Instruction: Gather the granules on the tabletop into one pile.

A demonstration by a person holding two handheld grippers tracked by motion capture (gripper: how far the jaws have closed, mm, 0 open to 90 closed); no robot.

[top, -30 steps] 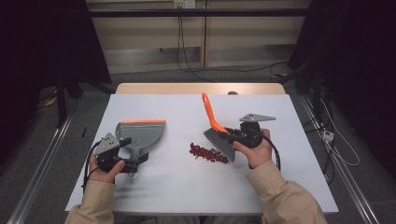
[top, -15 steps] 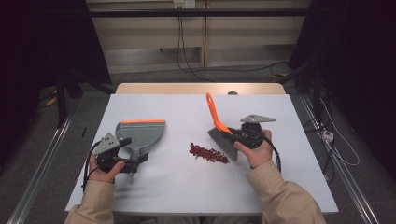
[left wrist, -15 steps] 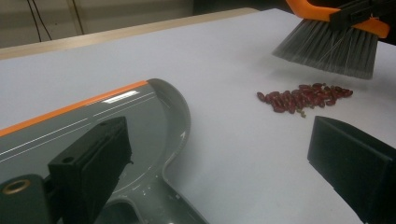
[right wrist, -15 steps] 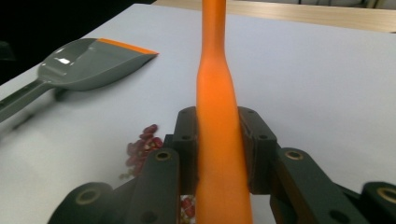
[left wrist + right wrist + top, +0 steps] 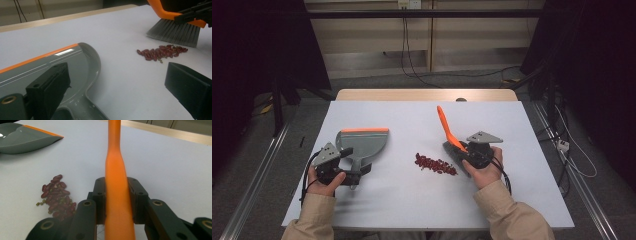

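A grey dustpan [image 5: 364, 142] with an orange lip lies flat at the table's left. My left gripper [image 5: 357, 170] sits at its handle. In the left gripper view the jaws [image 5: 117, 82] stand wide apart, open, with the dustpan [image 5: 75, 57] handle beside the left jaw. A small pile of red beans [image 5: 434, 164] lies mid-table. My right gripper [image 5: 462, 152] is shut on the orange handle of a brush [image 5: 444, 125], and its grey bristles [image 5: 175, 32] rest just right of the beans [image 5: 162, 51]. The right gripper view shows both pads clamping the handle [image 5: 115, 157], with the beans [image 5: 57, 197] at lower left.
The white table [image 5: 412, 205] has bare surface in front of and behind the beans. A wooden strip [image 5: 427, 95] runs along its far edge. Cables hang on the wall behind, and dark stands flank the table on the floor.
The brush and my right gripper have shifted a little to the right and toward the person. The left gripper and dustpan have stayed put.
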